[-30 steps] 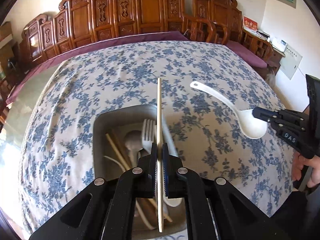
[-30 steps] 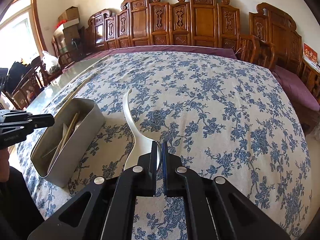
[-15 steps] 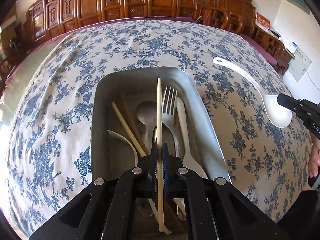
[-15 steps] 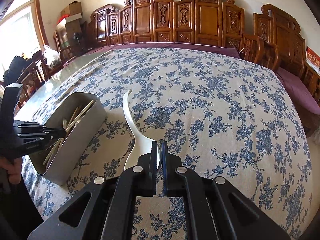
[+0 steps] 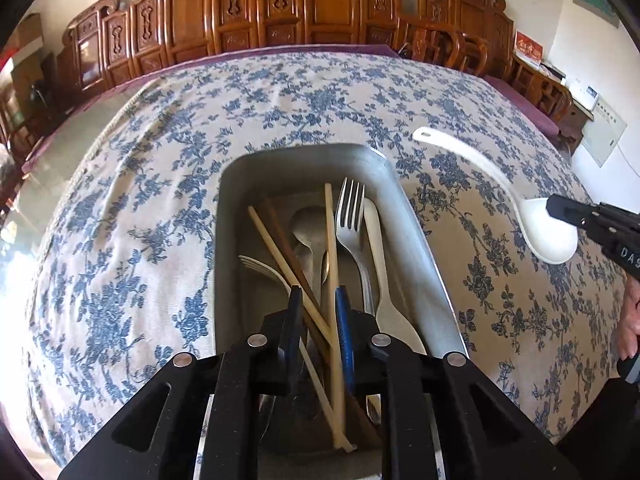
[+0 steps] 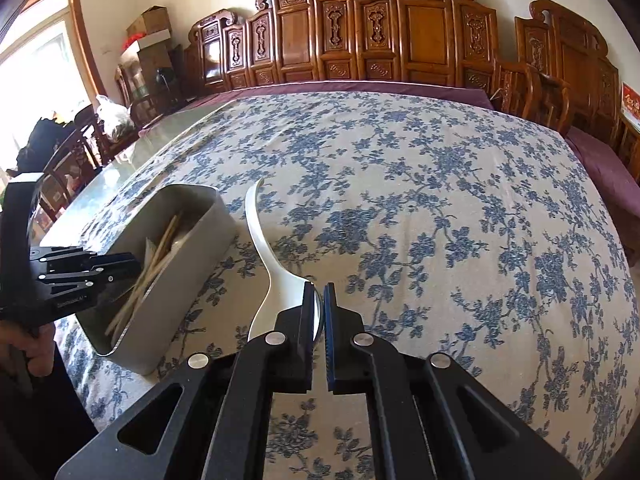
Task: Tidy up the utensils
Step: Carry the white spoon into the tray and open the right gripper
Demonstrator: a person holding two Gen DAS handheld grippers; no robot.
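- Carved wooden chairs (image 6: 400,36) line the far wall, and a blue-flowered cloth (image 6: 440,200) covers the worktop from edge to edge.
- A grey metal bin (image 5: 416,224) sits on the cloth directly under my left jaws (image 5: 316,300), which point down into it.
- Inside lie two forks, a metal spoon, a pale spoon and several chopsticks, all roughly lengthwise.
- My left jaws have just been opening: one pale chopstick (image 5: 332,280) stands between them, close to the blue pad, but the gap is plain and I judge it no longer pinched.
- Its far end rests among the others in the bin, so it looks as good as delivered.
- My right jaws (image 6: 319,292) are pressed together on the bowl rim of a white spoon (image 6: 260,240), handle pointing away, just beside the bin's long wall.
- From the left view the spoon seems held clear of the cloth, though I cannot tell for sure.
- The spoon looks stiff, smooth and light, likely plastic or melamine; a glossy rim could slip or swivel in a thin pinch.
- A hold nearer the neck, where bowl meets handle, would steady it better.
- The chopstick is thin, stiff and light; it rolls easily and is best taken near the middle.
- Next, I judge, my left jaws clear the bin so the spoon can go in lengthwise.
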